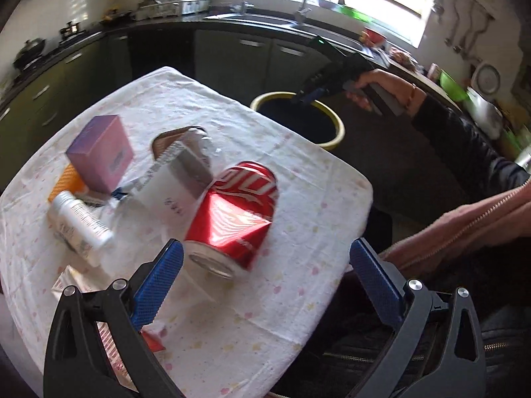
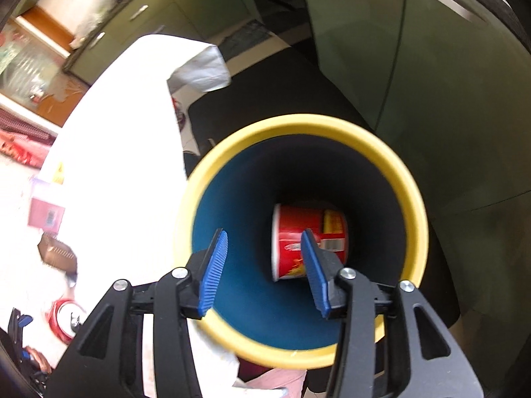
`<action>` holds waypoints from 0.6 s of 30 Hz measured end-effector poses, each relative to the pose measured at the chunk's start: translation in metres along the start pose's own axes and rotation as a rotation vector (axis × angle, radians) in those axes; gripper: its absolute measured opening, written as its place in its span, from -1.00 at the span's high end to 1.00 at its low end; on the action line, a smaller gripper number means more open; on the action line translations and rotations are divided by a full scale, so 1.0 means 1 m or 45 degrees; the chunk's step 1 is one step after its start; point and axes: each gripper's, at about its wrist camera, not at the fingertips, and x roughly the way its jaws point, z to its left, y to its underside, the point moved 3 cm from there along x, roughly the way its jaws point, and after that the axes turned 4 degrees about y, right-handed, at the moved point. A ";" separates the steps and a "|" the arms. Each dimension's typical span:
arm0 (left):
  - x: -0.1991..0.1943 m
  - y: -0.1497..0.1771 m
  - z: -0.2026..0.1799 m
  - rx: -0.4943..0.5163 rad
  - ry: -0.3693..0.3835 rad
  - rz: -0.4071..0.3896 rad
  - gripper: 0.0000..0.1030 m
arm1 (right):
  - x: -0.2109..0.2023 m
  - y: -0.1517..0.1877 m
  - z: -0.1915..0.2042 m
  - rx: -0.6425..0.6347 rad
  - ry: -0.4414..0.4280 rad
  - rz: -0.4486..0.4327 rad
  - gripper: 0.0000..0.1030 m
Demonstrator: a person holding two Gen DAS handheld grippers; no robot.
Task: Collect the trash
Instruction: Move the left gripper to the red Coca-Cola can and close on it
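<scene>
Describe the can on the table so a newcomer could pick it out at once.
Start at the white-clothed table. Near its middle, just ahead of the open left gripper, lies a dented red can on its side. It is the only red metal item; its neighbours are pale boxes and a white bottle.

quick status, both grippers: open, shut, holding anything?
Left hand-held gripper: open, empty, over the table near the red can.
Right hand-held gripper: open, empty, above the bin.
</scene>
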 end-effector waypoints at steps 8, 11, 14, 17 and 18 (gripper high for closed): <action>0.041 -0.030 0.001 0.067 0.015 0.166 -0.93 | -0.005 0.016 0.033 -0.088 -0.070 -0.022 0.08; 0.057 -0.033 0.012 0.049 0.031 0.248 -0.93 | -0.009 0.022 0.039 -0.113 -0.070 -0.030 0.05; 0.067 -0.034 0.019 0.032 0.026 0.289 -0.93 | -0.017 0.027 0.042 -0.129 -0.082 -0.039 0.00; 0.075 -0.032 0.024 0.033 0.009 0.335 -0.93 | -0.019 0.030 0.046 -0.147 -0.099 -0.042 -0.02; 0.078 -0.031 0.025 0.030 0.009 0.352 -0.93 | -0.019 0.031 0.047 -0.152 -0.103 -0.044 -0.03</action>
